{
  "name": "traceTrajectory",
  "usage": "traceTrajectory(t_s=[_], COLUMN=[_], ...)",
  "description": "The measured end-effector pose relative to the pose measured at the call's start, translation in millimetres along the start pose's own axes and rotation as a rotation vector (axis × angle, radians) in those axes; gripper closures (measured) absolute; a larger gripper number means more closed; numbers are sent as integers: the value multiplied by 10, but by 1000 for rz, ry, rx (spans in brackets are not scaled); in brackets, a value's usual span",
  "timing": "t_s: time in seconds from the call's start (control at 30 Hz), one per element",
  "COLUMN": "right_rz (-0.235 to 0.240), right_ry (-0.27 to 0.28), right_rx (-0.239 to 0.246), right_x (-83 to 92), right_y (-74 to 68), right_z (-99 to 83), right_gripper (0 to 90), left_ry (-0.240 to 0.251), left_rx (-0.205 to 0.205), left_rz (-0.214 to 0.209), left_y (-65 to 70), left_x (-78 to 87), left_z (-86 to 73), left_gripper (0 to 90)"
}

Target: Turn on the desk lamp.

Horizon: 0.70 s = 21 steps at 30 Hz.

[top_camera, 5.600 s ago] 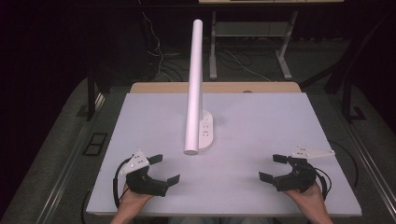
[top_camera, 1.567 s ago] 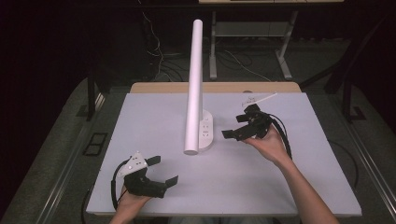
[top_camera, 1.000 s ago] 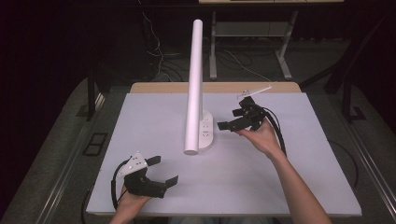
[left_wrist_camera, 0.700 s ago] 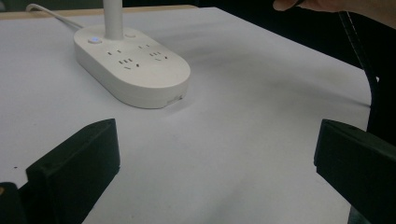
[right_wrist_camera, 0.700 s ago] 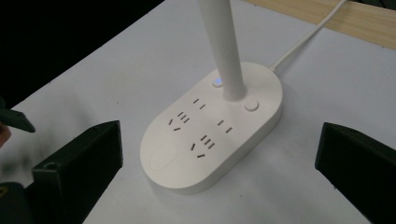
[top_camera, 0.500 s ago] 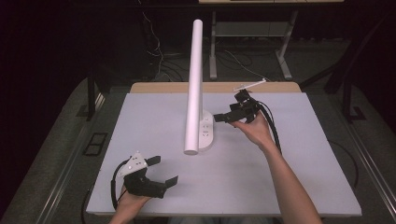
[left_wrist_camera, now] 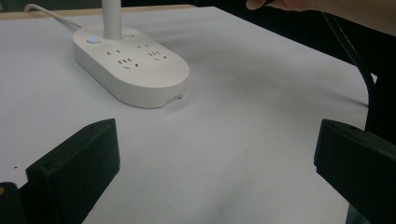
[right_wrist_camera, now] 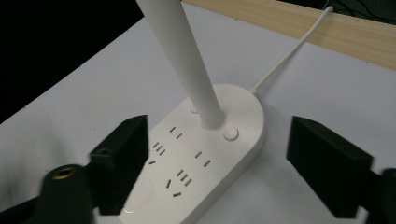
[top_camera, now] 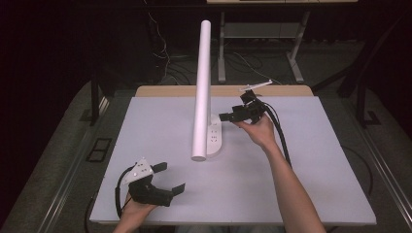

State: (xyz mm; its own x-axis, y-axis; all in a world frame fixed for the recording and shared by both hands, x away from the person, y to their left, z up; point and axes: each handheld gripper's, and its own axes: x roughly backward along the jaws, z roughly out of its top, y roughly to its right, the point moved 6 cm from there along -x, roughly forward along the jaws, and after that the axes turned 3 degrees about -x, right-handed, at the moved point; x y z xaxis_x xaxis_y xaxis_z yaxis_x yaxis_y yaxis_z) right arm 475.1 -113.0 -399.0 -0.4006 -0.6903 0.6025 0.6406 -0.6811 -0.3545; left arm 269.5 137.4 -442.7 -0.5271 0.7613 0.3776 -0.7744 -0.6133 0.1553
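The right gripper point(top_camera: 232, 116) hovers just right of the lamp's white pole point(top_camera: 202, 87), near the table's centre toward twelve o'clock, its jaws spread wide and holding nothing. In the right gripper view those jaws straddle the power strip base point(right_wrist_camera: 205, 158) from above without touching it; the far ends of both jaws are cut off by the frame's lower edge. The left gripper point(top_camera: 171, 177) rests at about seven o'clock on the white table point(top_camera: 311, 165), jaws equally wide apart and empty, well apart from the base. A small blue light point(left_wrist_camera: 93, 40) glows beside the pole's foot. A white cord point(right_wrist_camera: 289, 49) runs from the base toward the wooden edge point(right_wrist_camera: 327, 28). From above, the pole hides much of the base.
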Motion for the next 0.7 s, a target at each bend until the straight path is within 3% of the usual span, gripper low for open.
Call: traceTrajectory(t_s=[0.2, 0.43, 0.5, 0.7], right_rz=[2, 19, 36, 43], right_ry=[26, 41, 42, 25], right_rx=[-18, -56, -85, -104], right_x=[-98, -178, -200, -306], right_y=[51, 128, 143, 197], right_z=[2, -3, -9, -54], right_gripper=[372, 463, 489, 562], left_ry=[2, 1, 1, 3], left_rx=[2, 3, 4, 3], left_rz=[1, 4, 3, 1], left_y=[-3, -17, -21, -13], left_x=[6, 11, 12, 13], left_z=[2, 1, 2, 5], left_gripper=[0, 0, 0, 0])
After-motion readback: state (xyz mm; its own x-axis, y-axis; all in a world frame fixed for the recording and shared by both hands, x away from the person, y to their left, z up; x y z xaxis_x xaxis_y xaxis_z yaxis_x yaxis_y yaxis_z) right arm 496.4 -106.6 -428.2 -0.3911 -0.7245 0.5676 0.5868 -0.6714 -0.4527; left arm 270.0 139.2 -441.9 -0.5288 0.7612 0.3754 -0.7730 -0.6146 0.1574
